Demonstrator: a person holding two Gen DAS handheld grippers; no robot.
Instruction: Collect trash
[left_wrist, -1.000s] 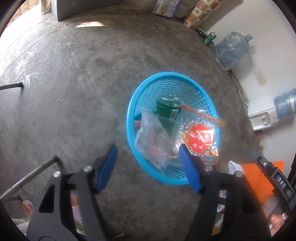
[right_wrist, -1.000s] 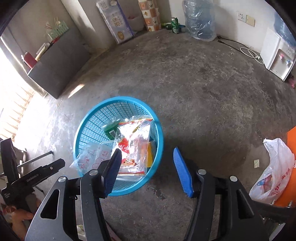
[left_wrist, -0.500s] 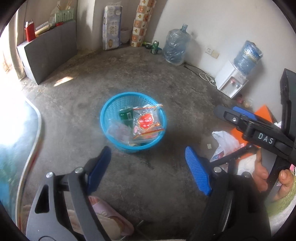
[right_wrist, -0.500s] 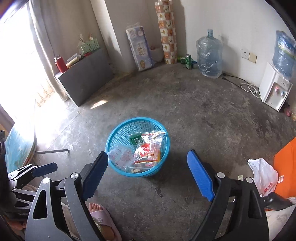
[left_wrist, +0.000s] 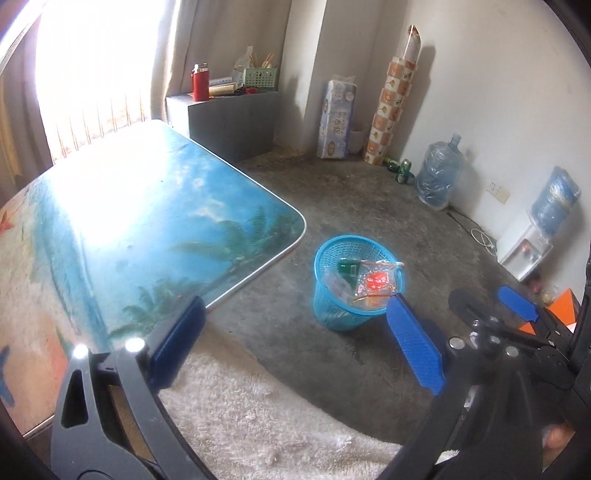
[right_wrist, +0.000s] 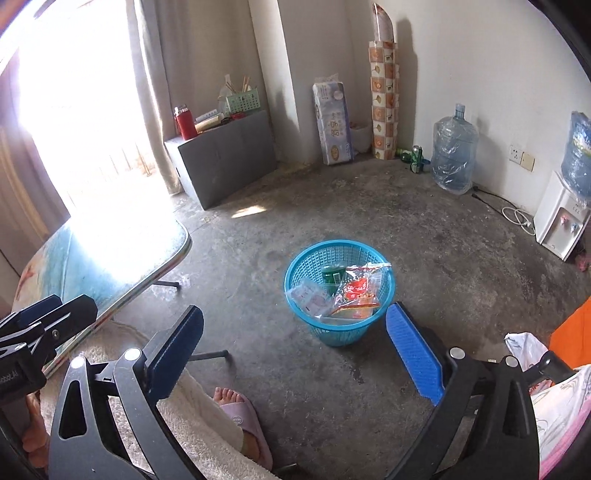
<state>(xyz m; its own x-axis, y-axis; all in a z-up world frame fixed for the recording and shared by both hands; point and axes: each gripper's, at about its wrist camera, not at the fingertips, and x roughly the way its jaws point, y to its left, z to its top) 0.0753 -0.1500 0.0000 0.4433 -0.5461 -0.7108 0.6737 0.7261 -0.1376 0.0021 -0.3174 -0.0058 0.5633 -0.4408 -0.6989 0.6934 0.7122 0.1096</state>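
Concrete floor (right_wrist: 332, 206) w/ blue basket (right_wrist: 295, 273), water jug (right_wrist: 455, 155).

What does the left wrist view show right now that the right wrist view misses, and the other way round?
Only the left wrist view shows most of the beach-print tabletop, bare as far as the glare allows, and the right gripper from the side.

Only the right wrist view shows the white plastic bag on the floor at right, a foot in a pink slipper, the table's legs, and the left gripper at the left edge.

Both show the blue basket on the concrete floor holding a green can and snack wrappers, each gripper open and empty, plus the water jug by the wall.
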